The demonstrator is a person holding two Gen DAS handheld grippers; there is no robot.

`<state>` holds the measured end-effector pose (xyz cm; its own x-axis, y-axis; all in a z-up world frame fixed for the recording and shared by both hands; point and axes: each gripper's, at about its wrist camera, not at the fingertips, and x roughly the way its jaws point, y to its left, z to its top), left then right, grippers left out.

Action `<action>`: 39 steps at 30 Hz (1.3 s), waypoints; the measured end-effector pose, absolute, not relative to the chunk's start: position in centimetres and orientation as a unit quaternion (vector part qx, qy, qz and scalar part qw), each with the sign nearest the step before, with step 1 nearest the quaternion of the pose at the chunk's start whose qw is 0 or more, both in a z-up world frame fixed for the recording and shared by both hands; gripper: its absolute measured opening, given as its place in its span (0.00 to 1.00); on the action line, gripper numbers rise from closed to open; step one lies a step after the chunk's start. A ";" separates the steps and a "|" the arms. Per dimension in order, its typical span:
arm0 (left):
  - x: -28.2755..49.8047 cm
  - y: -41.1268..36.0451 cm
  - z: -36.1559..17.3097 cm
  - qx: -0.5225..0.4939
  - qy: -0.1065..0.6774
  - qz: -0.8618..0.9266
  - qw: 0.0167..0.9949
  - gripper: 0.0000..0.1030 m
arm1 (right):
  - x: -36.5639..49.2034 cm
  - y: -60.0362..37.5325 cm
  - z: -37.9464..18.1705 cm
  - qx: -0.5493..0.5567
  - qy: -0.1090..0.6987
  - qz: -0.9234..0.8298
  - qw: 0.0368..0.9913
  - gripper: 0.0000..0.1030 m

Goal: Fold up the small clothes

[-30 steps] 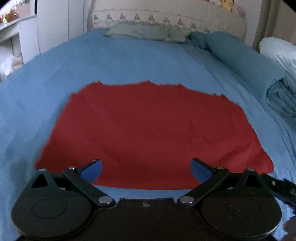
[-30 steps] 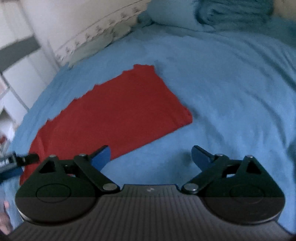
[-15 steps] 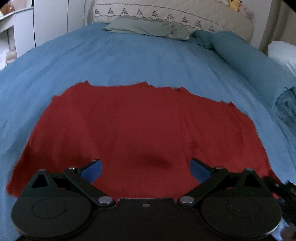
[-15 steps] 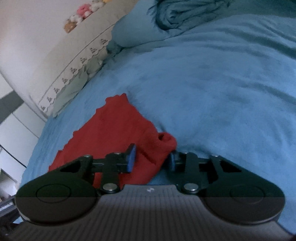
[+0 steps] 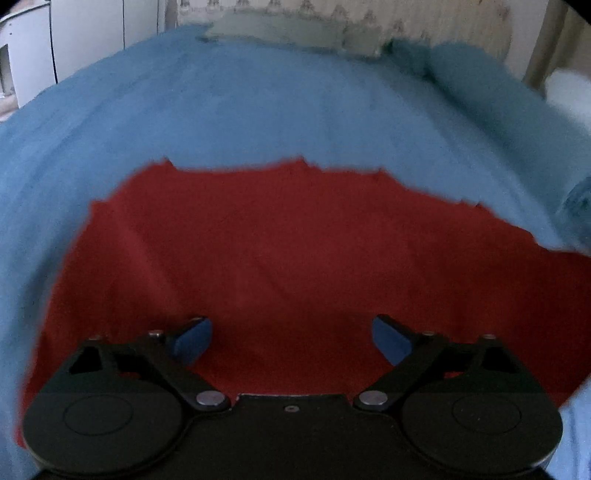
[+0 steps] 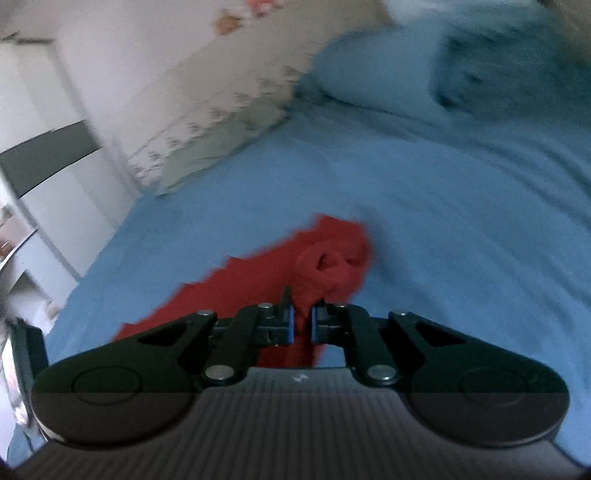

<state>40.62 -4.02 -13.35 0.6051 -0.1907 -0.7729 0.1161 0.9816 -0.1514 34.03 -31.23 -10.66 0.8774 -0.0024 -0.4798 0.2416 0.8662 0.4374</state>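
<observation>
A red cloth (image 5: 280, 251) lies spread on the blue bedsheet (image 5: 258, 110). My left gripper (image 5: 291, 338) is open, its blue pads wide apart, low over the cloth's near edge. My right gripper (image 6: 302, 325) is shut on the red cloth's corner (image 6: 328, 262), which bunches up in front of the pads and lifts off the sheet; the rest of the cloth trails away to the left.
A grey-green pillow (image 5: 291, 29) and a patterned headboard (image 6: 207, 110) stand at the bed's head. A rolled blue duvet (image 6: 480, 85) lies along the right side. White furniture (image 5: 29, 59) stands left of the bed.
My right gripper closed fully on the cloth's corner and raised it, bunching the fabric. My left gripper moved forward and lower over the cloth, still open.
</observation>
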 end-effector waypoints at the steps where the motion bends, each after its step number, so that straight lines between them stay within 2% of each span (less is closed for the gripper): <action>1: 40.3 -2.9 -12.5 -0.042 0.430 -0.089 0.897 0.93 | 35.0 -30.0 -9.4 0.240 0.239 -0.044 0.940 0.23; 5: 38.3 4.0 -10.3 -0.037 0.421 -0.079 0.903 0.93 | 38.7 -22.4 -4.8 0.177 0.228 0.071 0.955 0.23; 8: 36.0 9.6 -10.5 -0.034 0.415 -0.055 0.907 0.93 | 40.1 -15.8 -3.7 0.140 0.225 0.178 0.948 0.23; 11: 33.8 13.9 -12.6 -0.040 0.420 -0.032 0.906 0.93 | 41.4 -9.5 -6.3 0.097 0.275 0.273 0.917 0.22; 16: 31.9 17.1 -15.5 -0.083 0.441 -0.035 0.893 0.93 | 42.6 -2.8 -13.9 0.015 0.369 0.300 0.879 0.21; 21: 32.2 17.6 -14.1 -0.079 0.428 -0.036 0.900 0.93 | 41.7 -2.8 -12.9 0.045 0.345 0.298 0.889 0.22; 24: 32.1 18.2 -14.5 -0.087 0.436 -0.044 0.895 0.93 | 40.6 -2.4 -11.1 0.020 0.323 0.321 0.890 0.22; 27: 31.9 18.6 -14.3 -0.074 0.438 -0.037 0.895 0.93 | 40.1 -1.4 -12.6 -0.020 0.351 0.330 0.876 0.22; 29: 31.8 18.9 -14.0 -0.071 0.434 -0.029 0.898 0.93 | 40.2 -0.9 -14.2 -0.036 0.370 0.328 0.868 0.27; 30: 31.6 19.3 -13.8 -0.075 0.430 -0.027 0.899 0.93 | 40.2 -1.2 -14.8 -0.034 0.379 0.319 0.868 0.39; 31: 31.5 19.5 -13.6 -0.082 0.427 -0.026 0.900 0.93 | 40.1 -1.5 -14.9 -0.027 0.384 0.319 0.866 0.54; 33: 31.2 20.2 -12.9 -0.102 0.415 -0.031 0.904 0.93 | 38.9 -2.8 -14.1 -0.008 0.365 0.326 0.872 0.72; 34: 31.1 20.3 -12.6 -0.112 0.408 -0.037 0.906 0.93 | 37.9 -3.4 -13.5 -0.006 0.346 0.321 0.882 0.76; 39: 32.2 18.2 -10.5 -0.137 0.364 -0.078 0.918 0.94 | 31.6 -8.2 -12.5 -0.047 0.276 0.216 0.935 0.80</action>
